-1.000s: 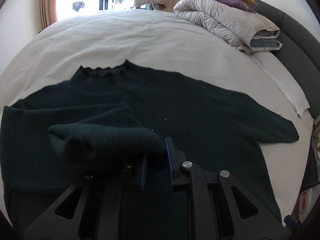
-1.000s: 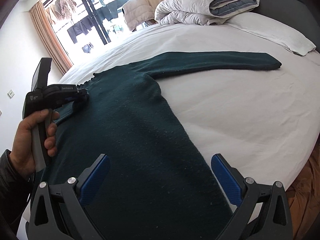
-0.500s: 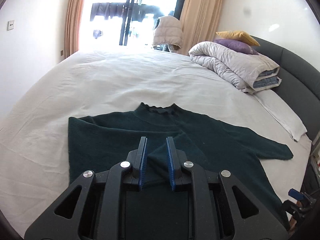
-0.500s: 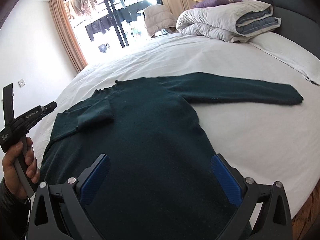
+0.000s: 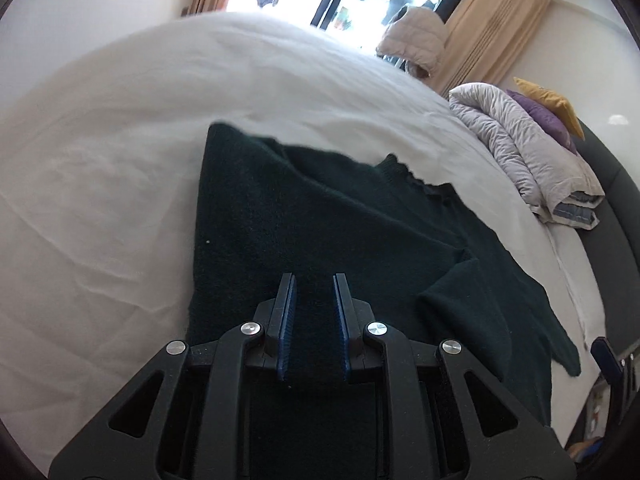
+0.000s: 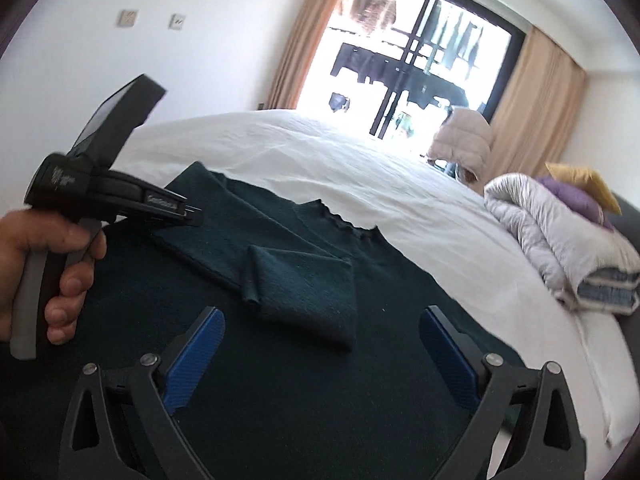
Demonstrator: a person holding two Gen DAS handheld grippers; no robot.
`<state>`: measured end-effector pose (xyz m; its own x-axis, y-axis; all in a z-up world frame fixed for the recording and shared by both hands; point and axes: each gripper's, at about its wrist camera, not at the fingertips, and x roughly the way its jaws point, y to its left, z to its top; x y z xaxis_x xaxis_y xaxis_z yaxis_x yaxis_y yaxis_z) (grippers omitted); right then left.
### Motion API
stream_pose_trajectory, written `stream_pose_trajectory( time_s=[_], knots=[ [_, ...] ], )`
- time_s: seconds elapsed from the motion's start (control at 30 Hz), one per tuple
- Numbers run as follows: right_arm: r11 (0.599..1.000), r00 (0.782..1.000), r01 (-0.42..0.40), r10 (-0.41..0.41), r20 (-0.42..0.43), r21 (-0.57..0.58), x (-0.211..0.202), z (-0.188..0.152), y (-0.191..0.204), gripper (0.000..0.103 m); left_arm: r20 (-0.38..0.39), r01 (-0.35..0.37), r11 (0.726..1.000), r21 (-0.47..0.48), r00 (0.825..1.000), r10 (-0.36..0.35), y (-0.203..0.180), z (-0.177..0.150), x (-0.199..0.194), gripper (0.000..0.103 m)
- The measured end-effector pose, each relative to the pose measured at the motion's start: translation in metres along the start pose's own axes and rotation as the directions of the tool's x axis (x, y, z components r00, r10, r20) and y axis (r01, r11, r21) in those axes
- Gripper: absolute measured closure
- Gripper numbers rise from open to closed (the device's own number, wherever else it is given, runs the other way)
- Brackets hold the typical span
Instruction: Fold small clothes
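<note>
A dark green sweater (image 5: 320, 232) lies flat on the white bed; it also shows in the right wrist view (image 6: 320, 360). Its left sleeve is folded in over the chest (image 6: 304, 284). My left gripper (image 5: 314, 312) hovers over the sweater's lower left part, jaws a narrow gap apart with nothing between them; it shows from the side in the right wrist view (image 6: 176, 212), held by a hand. My right gripper (image 6: 320, 356) is wide open and empty above the sweater's middle.
White bed sheet (image 5: 100, 200) surrounds the sweater. A folded grey duvet (image 6: 568, 256) with purple and yellow pillows lies at the right. A beige jacket (image 6: 464, 140) sits by the window. The dark headboard (image 5: 616, 208) runs along the right.
My left gripper let go of the sleeve, which now lies folded on the chest, and moved back to the sweater's left side. My right gripper swung left over the sweater's middle.
</note>
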<state>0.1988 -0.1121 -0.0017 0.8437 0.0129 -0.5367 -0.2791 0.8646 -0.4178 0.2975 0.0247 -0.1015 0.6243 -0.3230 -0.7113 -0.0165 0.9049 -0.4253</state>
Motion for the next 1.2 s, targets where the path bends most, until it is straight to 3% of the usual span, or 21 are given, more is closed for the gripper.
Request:
stream_pose_trajectory(
  time_s=[0.1,0.23,0.3,0.33,0.4,0.5,0.6,0.73,0.83,0.9,1.0,1.03,1.07,1.1,1.2],
  knots=[
    [0.987,0.999,0.043,-0.044,0.001,-0.155,0.021,-0.001,0.027,0.016,0.054,0.096,0.995,-0.036,0.994,-0.094,0.025,-0.007,0.008,0.086],
    [0.945,0.993,0.112,-0.118,0.000,-0.306,0.048,-0.002,0.048,0.023,0.075,0.107,0.994,-0.027,0.992,-0.105,0.036,-0.005,0.015,0.086],
    [0.934,0.990,0.130,-0.141,-0.008,-0.332,0.057,-0.002,0.049,0.034,0.081,0.118,0.993,-0.031,0.990,-0.115,0.041,-0.007,0.013,0.086],
    [0.937,0.990,0.124,-0.139,-0.022,-0.326,0.061,-0.002,0.046,0.038,0.084,0.125,0.992,-0.034,0.989,-0.121,0.045,-0.006,0.013,0.086],
    [0.946,0.988,0.118,-0.142,-0.060,-0.301,0.069,-0.002,0.037,0.061,0.088,0.124,0.992,-0.031,0.989,-0.121,0.045,-0.010,0.011,0.086],
    [0.955,0.986,0.127,-0.151,-0.068,-0.269,0.072,-0.001,0.025,0.082,0.091,0.121,0.992,-0.027,0.989,-0.118,0.049,-0.010,0.013,0.086],
    [0.972,0.988,0.134,-0.146,-0.048,-0.193,0.065,0.007,0.010,0.090,0.094,0.122,0.992,-0.026,0.988,-0.120,0.046,-0.015,0.005,0.086],
    [0.988,0.992,0.106,-0.098,-0.077,0.116,0.063,0.012,-0.046,0.091,0.094,0.122,0.992,-0.025,0.988,-0.119,0.048,-0.015,0.006,0.086],
    [0.901,0.990,0.104,-0.054,-0.130,0.421,0.073,-0.009,-0.113,0.091,0.096,0.121,0.992,-0.023,0.988,-0.118,0.046,-0.014,0.007,0.086],
    [0.789,0.984,0.104,0.008,-0.178,0.606,0.087,-0.039,-0.157,0.092,0.100,0.121,0.992,-0.022,0.988,-0.118,0.044,-0.018,0.000,0.086],
    [0.653,0.959,0.132,0.107,-0.264,0.746,0.115,-0.086,-0.192,0.084,0.103,0.115,0.993,-0.016,0.988,-0.113,0.044,-0.018,0.000,0.086],
    [0.609,0.954,0.130,0.138,-0.266,0.782,0.119,-0.099,-0.198,0.081,0.103,0.112,0.994,-0.014,0.989,-0.110,0.039,-0.017,0.001,0.086],
    [0.559,0.962,0.085,0.170,-0.215,0.824,0.116,-0.108,-0.205,0.078,0.103,0.111,0.994,-0.013,0.989,-0.109,0.040,-0.016,0.002,0.086],
    [0.531,0.965,0.082,0.171,-0.202,0.844,0.111,-0.111,-0.209,0.077,0.104,0.109,0.994,-0.011,0.989,-0.107,0.038,-0.016,0.002,0.086],
    [0.525,0.966,0.154,0.097,-0.238,0.837,0.094,-0.107,-0.212,0.057,0.105,0.107,0.994,-0.007,0.989,-0.105,0.039,-0.014,0.003,0.086]
  ],
)
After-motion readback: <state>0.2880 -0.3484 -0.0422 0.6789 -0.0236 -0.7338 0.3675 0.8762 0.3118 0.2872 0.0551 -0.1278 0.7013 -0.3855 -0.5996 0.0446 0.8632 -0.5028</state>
